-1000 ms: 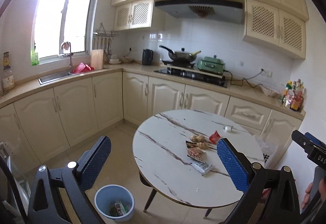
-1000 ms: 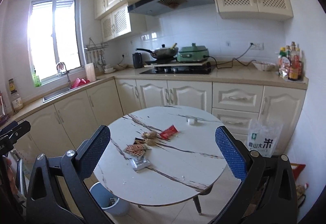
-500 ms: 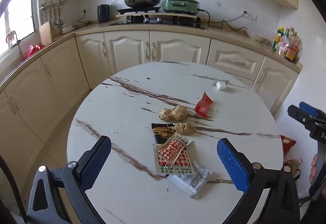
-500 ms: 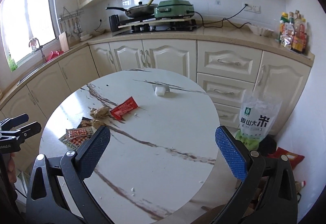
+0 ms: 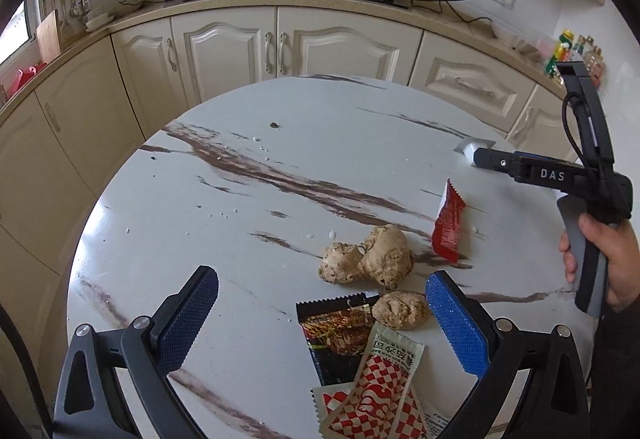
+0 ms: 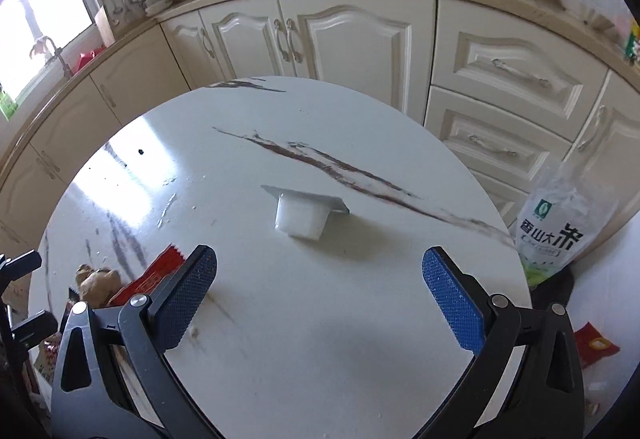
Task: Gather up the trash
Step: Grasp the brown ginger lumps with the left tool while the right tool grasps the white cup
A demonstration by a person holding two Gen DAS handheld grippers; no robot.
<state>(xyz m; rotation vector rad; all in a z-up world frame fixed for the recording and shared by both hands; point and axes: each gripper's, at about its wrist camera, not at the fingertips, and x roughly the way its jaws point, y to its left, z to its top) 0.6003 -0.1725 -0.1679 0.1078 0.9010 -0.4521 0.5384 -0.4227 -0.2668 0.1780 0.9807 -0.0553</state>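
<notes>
— Two grippers, both mine; what lies under them?

— Biggest first: the round marble table [image 5: 248, 199], white with brown veins, in front of cream cabinets [image 5: 224, 47]. Beside it on the floor, seen from my right wrist, stands a white rice bag [image 6: 556, 223].

— And your left gripper [image 5: 322, 315]?

— It hangs low over the table's near edge, jaws spread wide, gripping nothing. Between its blue pads [image 5: 456, 323] lies the trash: a black wrapper [image 5: 336, 331] flat on the table, a red-and-white checked packet [image 5: 380, 395] overlapping its near corner, and a small ginger lump [image 5: 400, 309] touching the wrapper's far right corner. Just beyond sits a larger ginger piece [image 5: 372, 255], and right of that a red wrapper [image 5: 450, 227].

— Your right gripper [image 6: 320, 295]?

— Equally wide open and empty, held by my right hand [image 5: 612, 263]. Ahead of its fingers, well apart from the wrappers, a small white plastic cup [image 6: 302, 213] stands alone on the table, lid foil peeled outward.
</notes>
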